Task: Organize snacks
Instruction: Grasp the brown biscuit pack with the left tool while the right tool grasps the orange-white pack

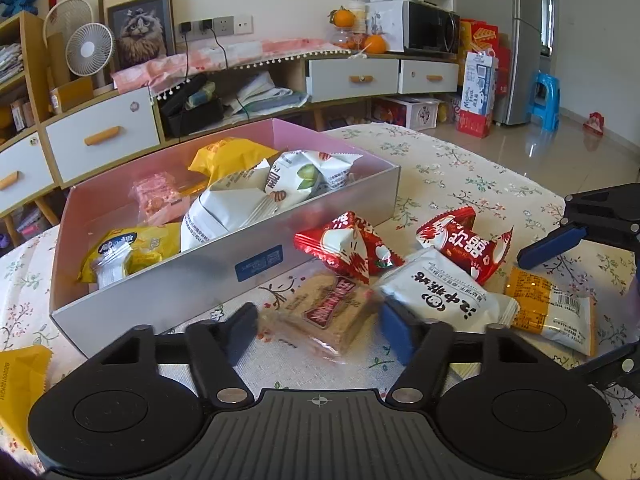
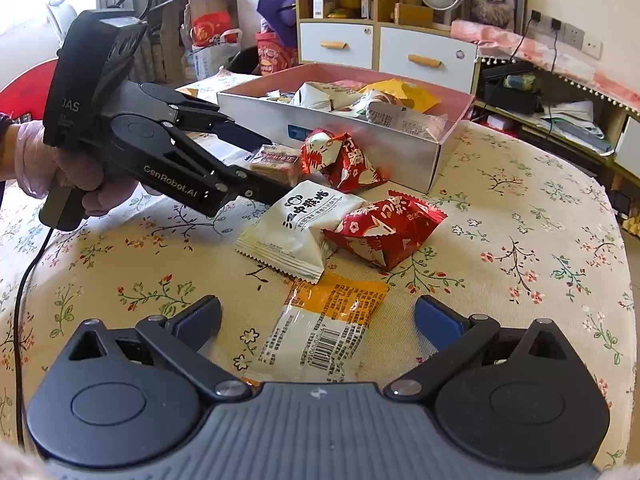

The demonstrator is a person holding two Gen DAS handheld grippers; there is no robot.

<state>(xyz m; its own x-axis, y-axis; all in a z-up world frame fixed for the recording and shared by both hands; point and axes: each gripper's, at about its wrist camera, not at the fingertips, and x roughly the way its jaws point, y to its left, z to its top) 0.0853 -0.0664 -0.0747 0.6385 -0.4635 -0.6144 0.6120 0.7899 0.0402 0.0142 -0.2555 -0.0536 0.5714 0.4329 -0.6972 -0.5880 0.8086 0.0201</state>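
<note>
Snack sorting at a table under a floral cloth [image 2: 520, 240], all places reckoned from the silver box [image 1: 224, 276] with the pink lining: my left gripper [image 1: 318, 328], held in a gloved hand [image 2: 60, 168], reaches down just in front of the box's long outer wall. Its fingers are drawn in to a middling gap around a brown wafer packet [image 1: 324, 312] that lies on the cloth close beside that wall. One dark pad stands at each edge of the clear wrapper, but the packet is blurred, and I cannot tell whether the pads press on it or only flank it

My right gripper [image 2: 318, 316] hangs farther out from the box, its fingers spread wide. Between them, flat on the cloth and touched by neither pad, lies an orange-and-white packet [image 2: 324, 328], barcode side up

Between that packet and the box sit three more loose snacks: a white packet [image 1: 444, 292] with black lettering, a red packet [image 1: 352, 244] leaning near the box's wall, and a second red packet [image 1: 468, 240] out past the box's corner, touching the white one

Inside the box, yellow, white and pink packets [image 1: 236, 204] are heaped loosely along its length
</note>
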